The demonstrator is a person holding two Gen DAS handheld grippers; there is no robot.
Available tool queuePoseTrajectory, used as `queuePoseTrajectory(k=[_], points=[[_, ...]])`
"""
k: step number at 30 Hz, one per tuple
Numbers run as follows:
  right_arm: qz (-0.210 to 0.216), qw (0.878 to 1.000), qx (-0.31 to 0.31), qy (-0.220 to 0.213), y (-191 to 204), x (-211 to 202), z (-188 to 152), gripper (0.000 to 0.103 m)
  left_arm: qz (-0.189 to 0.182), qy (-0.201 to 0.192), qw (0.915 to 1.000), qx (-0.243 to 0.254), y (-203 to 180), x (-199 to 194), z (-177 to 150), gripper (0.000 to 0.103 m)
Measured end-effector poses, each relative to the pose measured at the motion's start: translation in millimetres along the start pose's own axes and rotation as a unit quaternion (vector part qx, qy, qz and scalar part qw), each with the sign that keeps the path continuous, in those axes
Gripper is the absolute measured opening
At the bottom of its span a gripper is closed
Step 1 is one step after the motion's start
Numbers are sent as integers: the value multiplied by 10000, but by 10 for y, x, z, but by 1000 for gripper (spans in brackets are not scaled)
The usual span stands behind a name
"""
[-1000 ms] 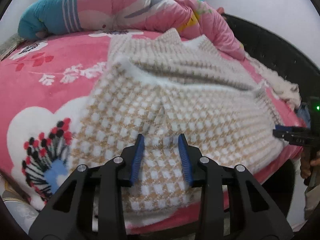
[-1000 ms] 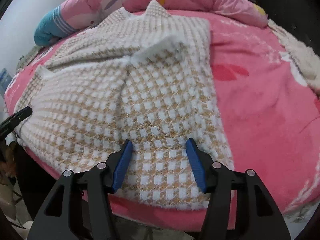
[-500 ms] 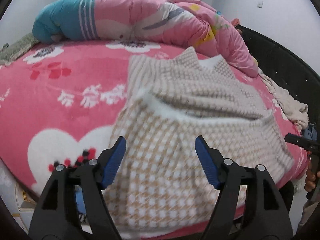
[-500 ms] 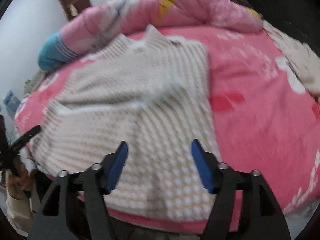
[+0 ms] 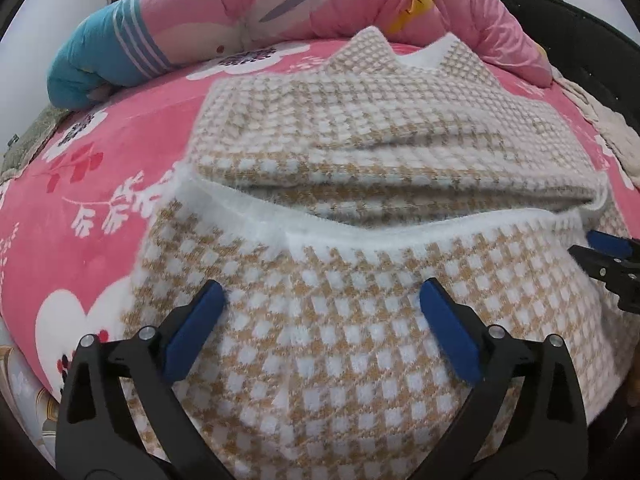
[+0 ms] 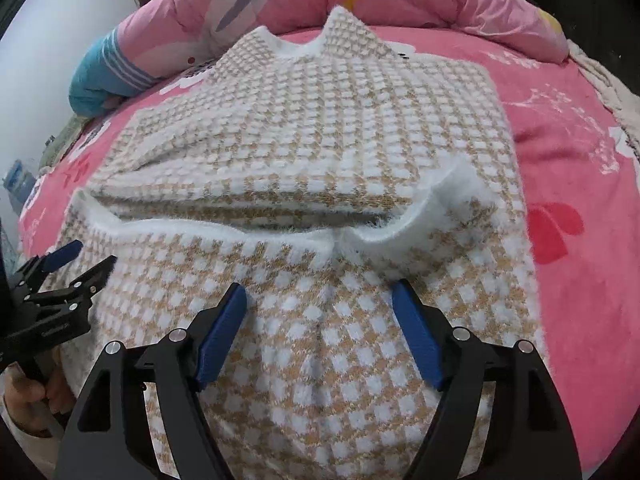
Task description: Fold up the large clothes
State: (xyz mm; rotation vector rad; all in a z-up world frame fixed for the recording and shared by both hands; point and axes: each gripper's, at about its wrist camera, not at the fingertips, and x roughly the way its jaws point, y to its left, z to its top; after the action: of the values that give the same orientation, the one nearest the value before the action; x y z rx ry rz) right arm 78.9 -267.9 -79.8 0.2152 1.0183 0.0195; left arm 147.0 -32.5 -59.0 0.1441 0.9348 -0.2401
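Observation:
A fuzzy tan-and-white checked sweater point(image 5: 360, 320) point(image 6: 320, 152) lies on the pink bed, its lower part folded up so the white hem point(image 5: 400, 236) point(image 6: 224, 228) runs across the middle. My left gripper point(image 5: 322, 300) hovers over the near fold, jaws opening wide, pads off the knit. My right gripper point(image 6: 320, 300) stands over the same fold further right, jaws also opening, nothing pinched. Each gripper shows in the other's view: the right one point(image 5: 600, 256) at the right edge, the left one point(image 6: 76, 264) at the left edge.
A pink floral blanket point(image 5: 80, 184) point(image 6: 580, 152) covers the bed. A rolled pink and blue quilt point(image 5: 240, 20) point(image 6: 200, 32) lies along the far side. A cream cloth point(image 5: 608, 128) drapes by the dark bed frame point(image 5: 580, 40). A person's hand point(image 6: 24, 396) grips the left tool.
Both grippers let go of the folded sweater and widened their jaws. Both pulled back and then came in closer over the near fold, which now lies flat.

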Motion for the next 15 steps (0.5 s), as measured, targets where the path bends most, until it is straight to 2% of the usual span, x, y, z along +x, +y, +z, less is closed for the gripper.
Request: queuePoseTrajectory(k=[15], points=[[-221, 9996, -8, 147, 7, 46, 73, 83, 84, 113, 9997, -197, 7, 12, 11, 96]])
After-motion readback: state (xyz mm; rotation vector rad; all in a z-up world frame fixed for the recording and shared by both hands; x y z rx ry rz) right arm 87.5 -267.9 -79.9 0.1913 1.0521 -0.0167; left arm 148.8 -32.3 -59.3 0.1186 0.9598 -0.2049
